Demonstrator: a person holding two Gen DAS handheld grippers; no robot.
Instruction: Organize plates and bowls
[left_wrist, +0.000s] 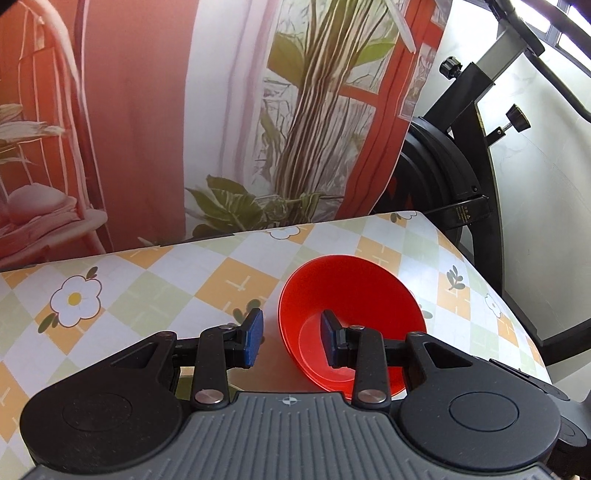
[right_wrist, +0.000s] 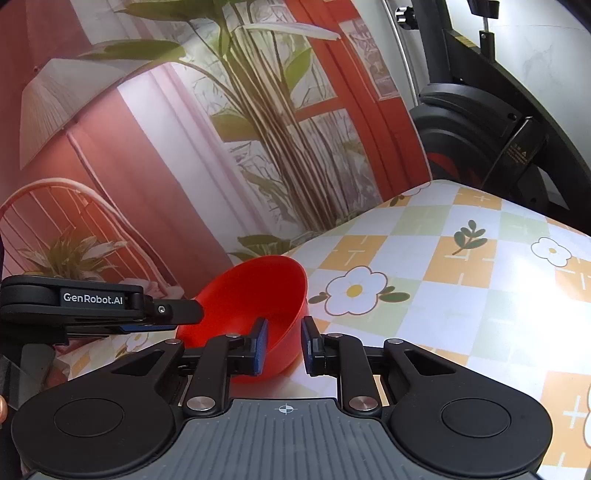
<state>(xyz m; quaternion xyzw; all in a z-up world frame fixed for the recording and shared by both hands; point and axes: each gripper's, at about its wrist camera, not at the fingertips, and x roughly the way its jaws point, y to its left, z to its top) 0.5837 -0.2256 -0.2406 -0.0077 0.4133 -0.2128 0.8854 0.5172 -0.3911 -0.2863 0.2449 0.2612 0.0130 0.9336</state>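
A red bowl sits on the checked flower tablecloth, apparently tipped a little. My left gripper is open and straddles the bowl's left wall, one blue pad outside and the other inside. My right gripper is open too and straddles the right wall of the same red bowl: its left pad is inside, the right one outside. The right wrist view also has the left gripper reaching the bowl's rim from the left. Neither pair of pads presses the wall.
The tablecloth spreads out to the right, its edge near the exercise bike. A printed backdrop with plants and a red window hangs right behind the table. The bike's flywheel stands past the far right corner.
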